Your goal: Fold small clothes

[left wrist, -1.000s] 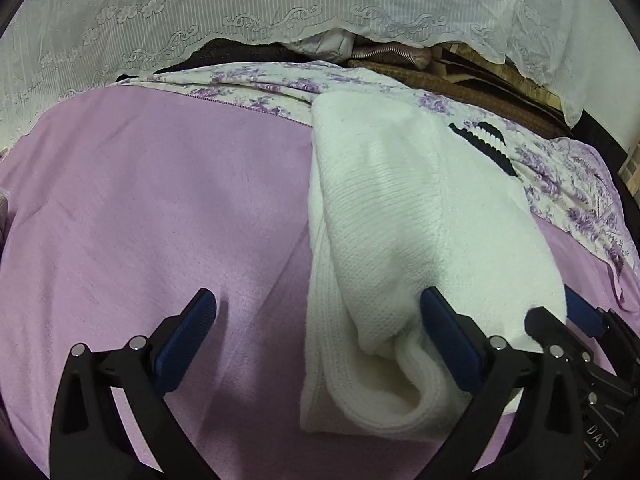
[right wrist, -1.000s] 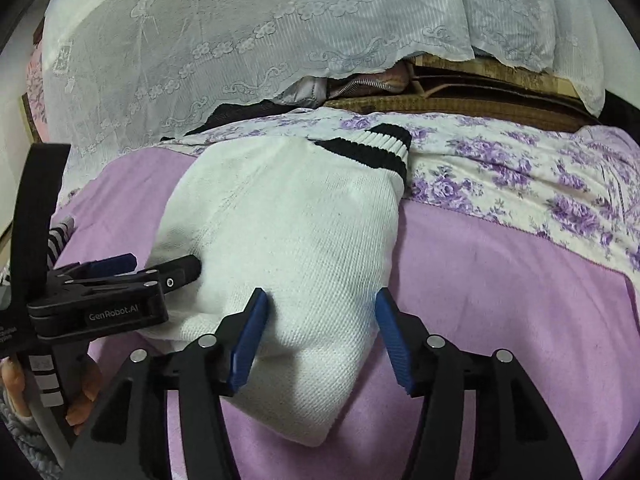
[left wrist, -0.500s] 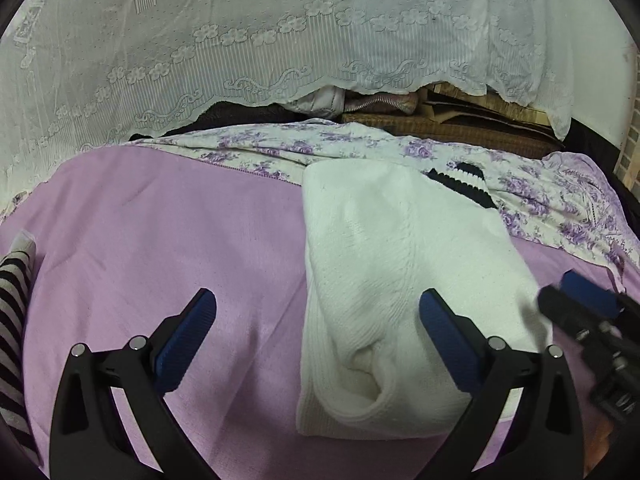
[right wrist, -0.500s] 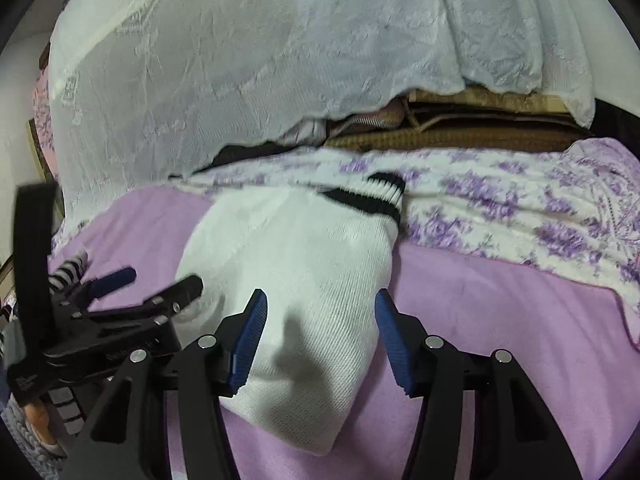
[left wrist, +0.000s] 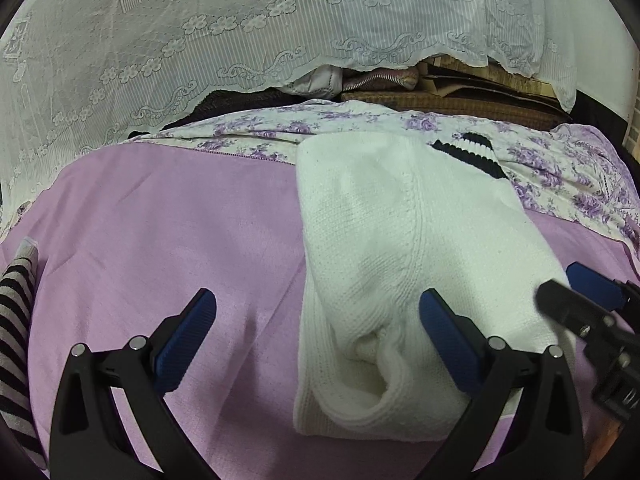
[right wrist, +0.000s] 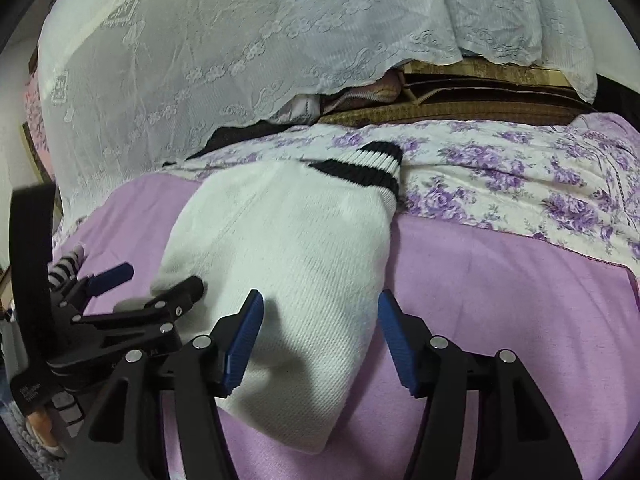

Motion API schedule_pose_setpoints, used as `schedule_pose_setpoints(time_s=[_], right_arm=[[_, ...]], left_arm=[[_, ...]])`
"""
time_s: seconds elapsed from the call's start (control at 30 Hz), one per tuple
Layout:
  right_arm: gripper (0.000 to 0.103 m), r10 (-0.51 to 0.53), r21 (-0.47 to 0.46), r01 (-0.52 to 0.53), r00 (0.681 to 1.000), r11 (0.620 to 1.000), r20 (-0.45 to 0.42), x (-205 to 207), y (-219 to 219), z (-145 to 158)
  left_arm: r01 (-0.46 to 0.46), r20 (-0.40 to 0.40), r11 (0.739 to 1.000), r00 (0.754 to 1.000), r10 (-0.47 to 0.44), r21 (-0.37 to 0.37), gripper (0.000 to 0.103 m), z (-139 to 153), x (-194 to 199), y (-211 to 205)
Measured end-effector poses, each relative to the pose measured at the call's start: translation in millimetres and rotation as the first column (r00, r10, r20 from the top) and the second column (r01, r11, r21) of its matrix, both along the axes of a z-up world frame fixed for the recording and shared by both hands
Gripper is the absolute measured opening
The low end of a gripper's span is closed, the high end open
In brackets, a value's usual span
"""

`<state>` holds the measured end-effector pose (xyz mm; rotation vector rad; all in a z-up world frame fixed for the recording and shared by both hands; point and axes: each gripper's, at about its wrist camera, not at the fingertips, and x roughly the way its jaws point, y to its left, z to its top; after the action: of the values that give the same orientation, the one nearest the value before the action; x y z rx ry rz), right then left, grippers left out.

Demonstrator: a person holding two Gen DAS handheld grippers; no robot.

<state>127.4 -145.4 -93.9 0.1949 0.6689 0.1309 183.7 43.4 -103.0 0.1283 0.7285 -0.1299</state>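
A folded white knitted garment (left wrist: 400, 248) with a black-striped cuff (left wrist: 472, 156) lies on the purple blanket (left wrist: 180, 232). My left gripper (left wrist: 316, 332) hovers open and wide over the garment's near left edge; its right finger (left wrist: 444, 328) is above the knit and grips nothing. In the right wrist view the garment (right wrist: 288, 248) runs away from me, cuff (right wrist: 368, 168) at the far end. My right gripper (right wrist: 320, 316) is above its near end. Its jaws are opening, the knit lies below and between them, and the pads do not press on it. The left gripper (right wrist: 140, 292) shows at the left.
A black-and-white striped garment (left wrist: 16, 320) lies at the blanket's left edge. A floral purple sheet (right wrist: 500, 184) covers the far side. White lace cloth (left wrist: 240, 40) hangs behind, over stacked mats and cardboard (right wrist: 460, 96). A person's hand (right wrist: 40, 428) holds the left gripper.
The left gripper has drawn back and up from the garment, so the striped garment at the left has come into view. The right gripper stays over the garment's near end.
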Motion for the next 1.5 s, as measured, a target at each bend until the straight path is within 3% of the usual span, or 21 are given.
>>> schedule_pose_setpoints(time_s=[0.17, 0.23, 0.37, 0.53, 0.6, 0.7, 0.8, 0.93, 1.03, 1.23, 1.37, 1.5], right_arm=[[0.072, -0.026, 0.066, 0.027, 1.000, 0.997, -0.010, 3, -16, -1], [0.077, -0.031, 0.103, 0.032, 0.999, 0.994, -0.015, 5, -22, -2], [0.083, -0.049, 0.193, 0.053, 0.998, 0.980, -0.024, 9, -40, -5], [0.083, -0.063, 0.349, 0.083, 0.996, 0.934, -0.068, 20, -65, -17], [0.083, -0.055, 0.390, 0.083, 0.995, 0.917, -0.085, 26, -70, -23], [0.083, -0.023, 0.440, 0.069, 0.994, 0.895, -0.109, 39, -70, -31], [0.083, 0.008, 0.450, 0.047, 0.993, 0.892, -0.118, 52, -62, -34], [0.083, 0.060, 0.463, 0.010, 0.989, 0.887, -0.135, 77, -47, -40], [0.083, 0.084, 0.410, -0.022, 0.987, 0.912, -0.134, 94, -31, -42], [0.076, 0.087, 0.410, -0.032, 0.989, 0.912, -0.116, 92, -34, -42], [0.075, 0.087, 0.401, -0.035, 0.990, 0.915, -0.111, 93, -32, -41], [0.076, 0.086, 0.405, -0.034, 0.990, 0.914, -0.111, 95, -32, -42]], left_arm=[[0.013, 0.006, 1.000, 1.000, -0.013, -0.010, 0.099, 4, -2, -2], [0.038, -0.011, 0.998, 0.999, -0.038, -0.056, 0.099, 7, -2, 0], [0.106, -0.120, 0.952, 0.982, -0.146, -0.287, 0.099, 6, 10, 17], [0.050, -0.285, 0.882, 0.936, -0.205, -0.469, 0.098, -21, 32, 32], [0.050, -0.297, 0.873, 0.929, -0.219, -0.486, 0.098, -25, 34, 33], [0.073, -0.288, 0.882, 0.930, -0.230, -0.466, 0.098, -28, 36, 27], [0.089, -0.283, 0.878, 0.927, -0.246, -0.471, 0.098, -30, 43, 25], [0.082, -0.288, 0.830, 0.915, -0.282, -0.551, 0.098, -33, 59, 32], [0.083, -0.293, 0.788, 0.901, -0.321, -0.610, 0.098, -35, 67, 38], [0.116, -0.268, 0.732, 0.883, -0.386, -0.672, 0.098, -34, 63, 35], [0.134, -0.261, 0.757, 0.888, -0.378, -0.640, 0.097, -32, 58, 28], [0.104, -0.272, 0.751, 0.893, -0.360, -0.652, 0.094, -36, 66, 29]])
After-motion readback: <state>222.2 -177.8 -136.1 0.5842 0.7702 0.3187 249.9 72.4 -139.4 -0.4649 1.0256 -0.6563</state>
